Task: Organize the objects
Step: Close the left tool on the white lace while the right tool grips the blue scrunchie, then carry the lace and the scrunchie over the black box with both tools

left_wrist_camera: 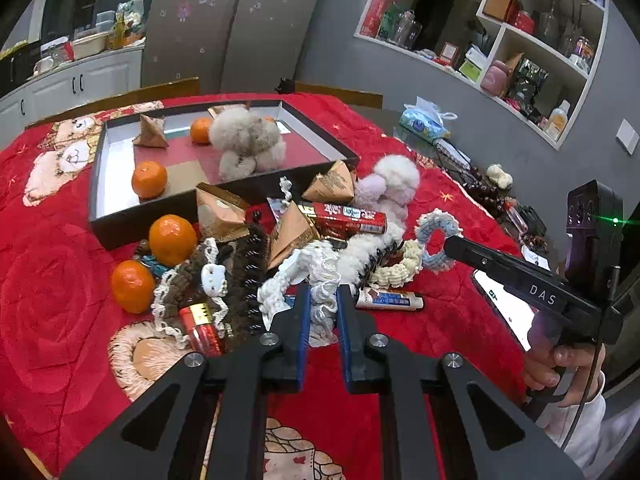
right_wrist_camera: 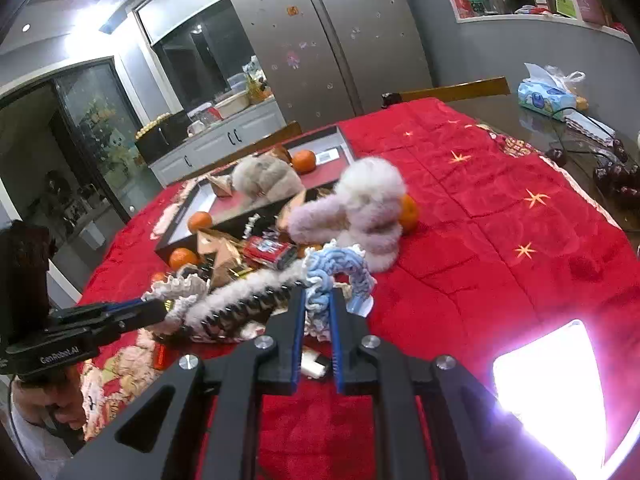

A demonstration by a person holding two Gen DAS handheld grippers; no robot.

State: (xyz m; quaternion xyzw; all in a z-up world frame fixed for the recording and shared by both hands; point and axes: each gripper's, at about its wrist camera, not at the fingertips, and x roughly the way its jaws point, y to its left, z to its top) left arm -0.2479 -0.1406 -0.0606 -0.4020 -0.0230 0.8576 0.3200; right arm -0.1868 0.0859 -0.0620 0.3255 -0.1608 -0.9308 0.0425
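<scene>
We have our left gripper [left_wrist_camera: 323,300] clamped on a white crocheted scrunchie [left_wrist_camera: 320,276] and our right gripper [right_wrist_camera: 317,300] on a blue-and-white one [right_wrist_camera: 334,270], both in the pile beside the shallow black tray [left_wrist_camera: 120,220], next needing a clean lift.

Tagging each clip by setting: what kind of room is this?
Most likely a home kitchen-dining area: a tall steel fridge, white counter cabinets, and a dining table under a red blanket.
</scene>
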